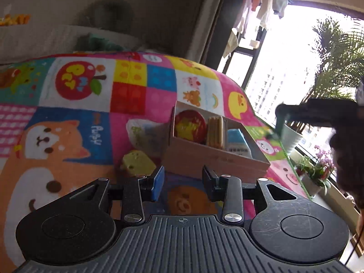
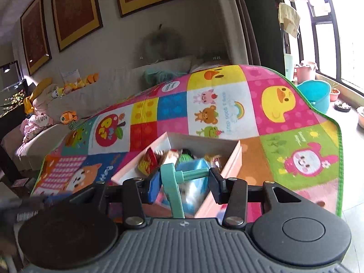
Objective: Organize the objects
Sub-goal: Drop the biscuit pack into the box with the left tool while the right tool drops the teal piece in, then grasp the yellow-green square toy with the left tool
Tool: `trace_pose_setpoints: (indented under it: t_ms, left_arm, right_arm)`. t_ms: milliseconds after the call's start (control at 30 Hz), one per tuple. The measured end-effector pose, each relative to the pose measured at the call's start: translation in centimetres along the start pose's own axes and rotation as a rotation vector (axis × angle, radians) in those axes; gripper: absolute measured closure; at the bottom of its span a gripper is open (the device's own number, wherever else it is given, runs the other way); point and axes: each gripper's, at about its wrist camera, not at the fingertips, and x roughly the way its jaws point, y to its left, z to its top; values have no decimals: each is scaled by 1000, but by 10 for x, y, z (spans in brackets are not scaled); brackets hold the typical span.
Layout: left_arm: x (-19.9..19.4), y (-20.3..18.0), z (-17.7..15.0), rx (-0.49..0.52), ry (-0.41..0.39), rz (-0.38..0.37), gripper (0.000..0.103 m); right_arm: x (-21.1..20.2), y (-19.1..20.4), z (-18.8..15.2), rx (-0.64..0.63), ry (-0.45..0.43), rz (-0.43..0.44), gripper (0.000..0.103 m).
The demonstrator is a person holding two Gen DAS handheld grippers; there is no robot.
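Note:
A pink cardboard box [image 1: 211, 157] stands on the colourful blanket and holds a red round item [image 1: 190, 126], a stack of biscuits [image 1: 215, 132] and a blue-white pack [image 1: 237, 143]. A yellow cheese toy [image 1: 137, 162] and a white packet [image 1: 145, 134] lie left of it. My left gripper [image 1: 183, 182] is open and empty just in front of the box. My right gripper [image 2: 184, 184] is shut on a teal plastic toy [image 2: 175, 182] and holds it above the box [image 2: 232, 159]. It shows blurred in the left wrist view [image 1: 318, 113], right of the box.
The blanket [image 2: 227, 104] covers a raised surface and ends at a green edge [image 2: 318, 109] on the right. A sofa with plush toys [image 2: 68, 86] stands behind. Plants [image 1: 318, 170], a blue basin [image 2: 316, 95] and a window lie to the right.

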Motion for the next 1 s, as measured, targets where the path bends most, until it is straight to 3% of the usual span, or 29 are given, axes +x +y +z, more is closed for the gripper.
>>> trace_pose_setpoints:
  t_ms: [133,233,367,467,567,700,767,867,1000]
  left_arm:
    - [-18,11,-8,-10,-15,-26,63]
    - [-31,20,-14,1,-15,-51,63]
    - [-35,35,-25,-4,3,-59,63]
    - [-24,48,-25,-57,9,-15,63]
    - [-9,51,-16,-84,9,3,63]
    - [14,51,2,-116,2,42,63]
    - [31,56,13,-185,36,56,63]
    - [52,53,22,-238,77,76,63]
    - [74,37,27,-173,83,187,63]
  right_arm:
    - [51,8,46,29,-57,-43,58]
    - [70,4,46,64,-6,-100,45]
    - [59,4,13,-1,20,-149,32]
    - [48,14,-17,-101,56,-159,28]
    - [37,31,-46,-177,83,-149,18]
    - [25,62,-86,-261,139,-61,12]
    - [22,79,-106,-282,177,4,3]
    - [17,108,-136,-361,215,99,2]
    - [6,141,-174,-557,125,90,2]
